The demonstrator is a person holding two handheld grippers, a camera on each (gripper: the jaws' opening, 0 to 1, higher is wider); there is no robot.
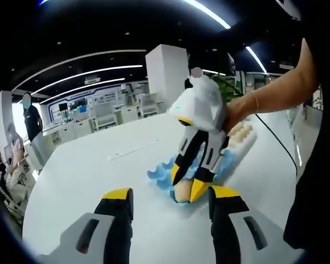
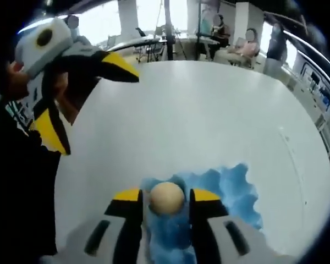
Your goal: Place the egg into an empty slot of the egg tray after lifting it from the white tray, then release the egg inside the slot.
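One egg [image 2: 166, 198] is clamped between the right gripper [image 2: 166, 199] jaws, held over the blue egg tray [image 2: 231, 190] on the white tabletop [image 2: 198, 115]. The left gripper [image 1: 170, 199] is held with jaws apart, nothing between them. More eggs [image 1: 241, 132] are seen beyond; their count cannot be told.

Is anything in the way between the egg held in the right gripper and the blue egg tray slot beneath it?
Nothing visible. The right gripper holds the egg between its jaws directly over the blue egg tray, with only tray showing around it. The left gripper is off to the side, jaws apart and empty, clear of the path.
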